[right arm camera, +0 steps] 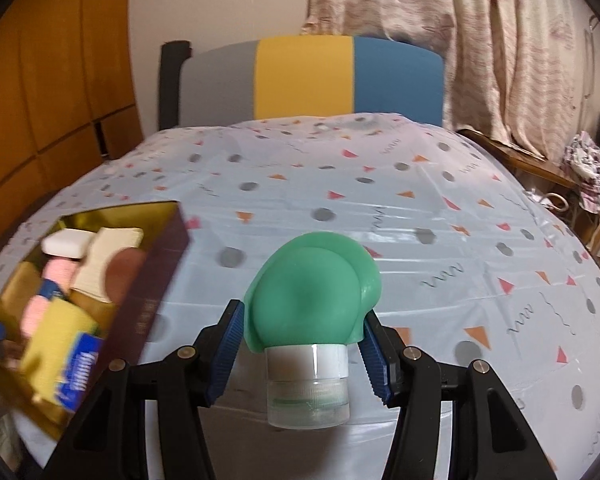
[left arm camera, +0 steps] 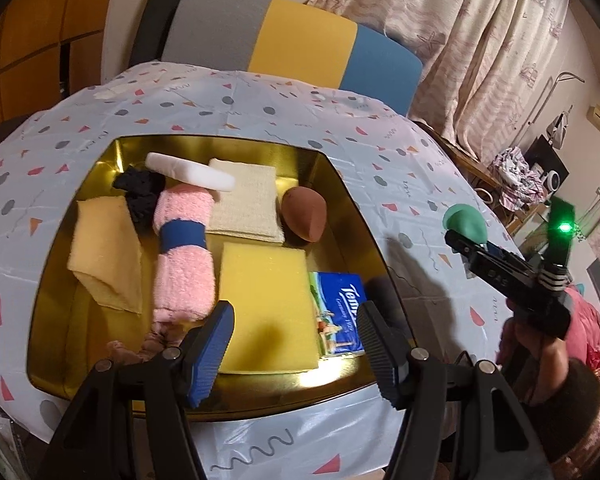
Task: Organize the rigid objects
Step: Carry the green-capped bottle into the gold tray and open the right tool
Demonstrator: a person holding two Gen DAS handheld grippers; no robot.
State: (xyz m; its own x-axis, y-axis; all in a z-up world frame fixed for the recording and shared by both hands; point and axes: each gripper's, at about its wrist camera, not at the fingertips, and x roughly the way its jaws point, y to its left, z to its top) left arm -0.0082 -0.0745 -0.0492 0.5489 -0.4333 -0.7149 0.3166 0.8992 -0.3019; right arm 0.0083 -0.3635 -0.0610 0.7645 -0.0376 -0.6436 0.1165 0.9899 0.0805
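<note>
The right gripper [right arm camera: 302, 354] has its jaws pressed in on the green bottle [right arm camera: 314, 292], the blue pads [right arm camera: 228, 350] snug against either side just above the white cap, which points back at the wrist. It hangs over the table [right arm camera: 420, 216], out past the right edge of the gold tray [right arm camera: 148, 280], clear of the tray wall. From the other side you can see the bottle [left arm camera: 464, 220] poking out of that gripper [left arm camera: 458, 240], held off the cloth.

The left gripper [left arm camera: 296, 340] has its jaws spread wide with nothing between them, hovering over the near edge of the tray [left arm camera: 340, 184], above the yellow sponge [left arm camera: 268, 304] and the blue tissue pack [left arm camera: 338, 312]. Further in lie a pink rolled towel [left arm camera: 184, 264], a brown egg-shaped sponge [left arm camera: 304, 216] and a white bar [left arm camera: 188, 170].

I'd say this is the carry step: bottle gripped, not yet placed. Whether it goes in the tray or elsewhere on the table, I can't tell. Next call is a free spot, a gentle lowering, then letting the jaws part.
</note>
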